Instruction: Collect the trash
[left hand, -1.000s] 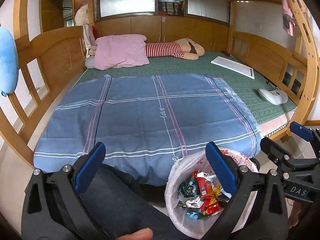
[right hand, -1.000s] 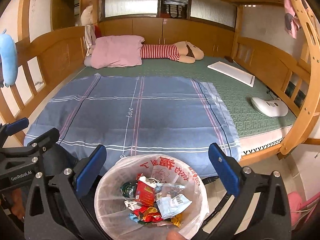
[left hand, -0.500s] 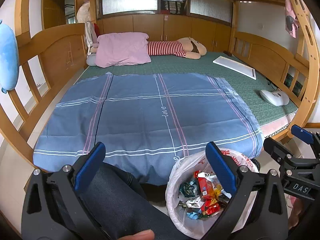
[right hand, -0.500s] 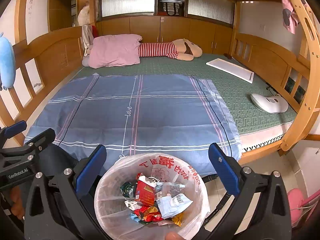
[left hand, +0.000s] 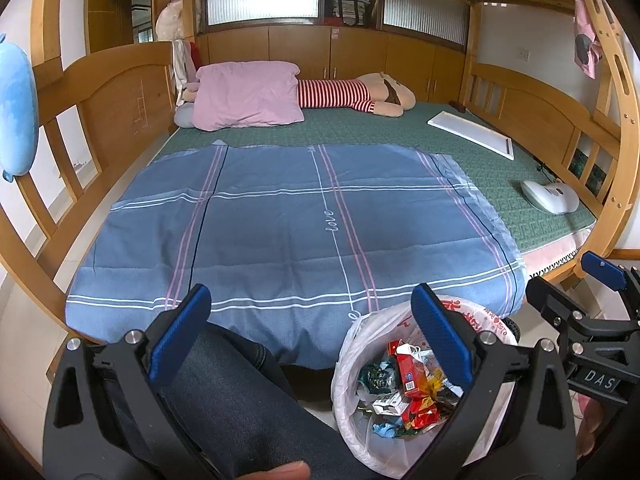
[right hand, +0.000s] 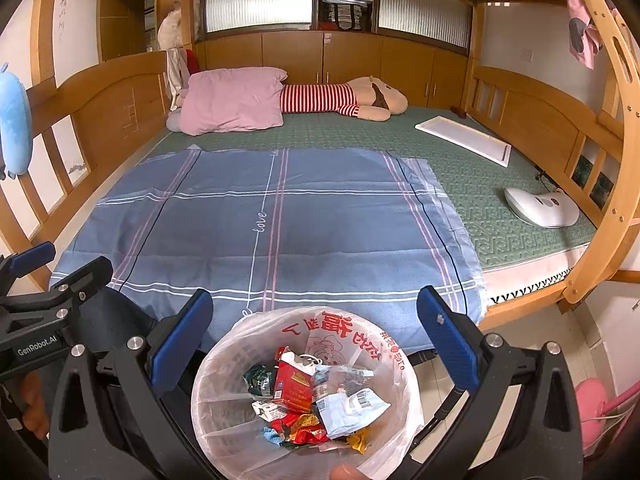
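The bin (right hand: 304,396), lined with a white plastic bag and holding wrappers (right hand: 316,404), stands on the floor at the foot of the bed (right hand: 520,216). The right gripper (right hand: 308,340) is directly above the bin, jaws spread wide and empty, the rim lying between and below its fingers. The left gripper (left hand: 308,336), likewise spread and empty, is to the left of the bin, above the person's knee (left hand: 224,384); the bin lies low and right of it. The right gripper is judged the nearer.

The blue sheet (left hand: 296,224) beyond the bin shows no loose trash in either view. The right wrist view shows the full bin mouth; the left wrist view shows only its left part, partly hidden by a finger. The bin has no evident long axis.
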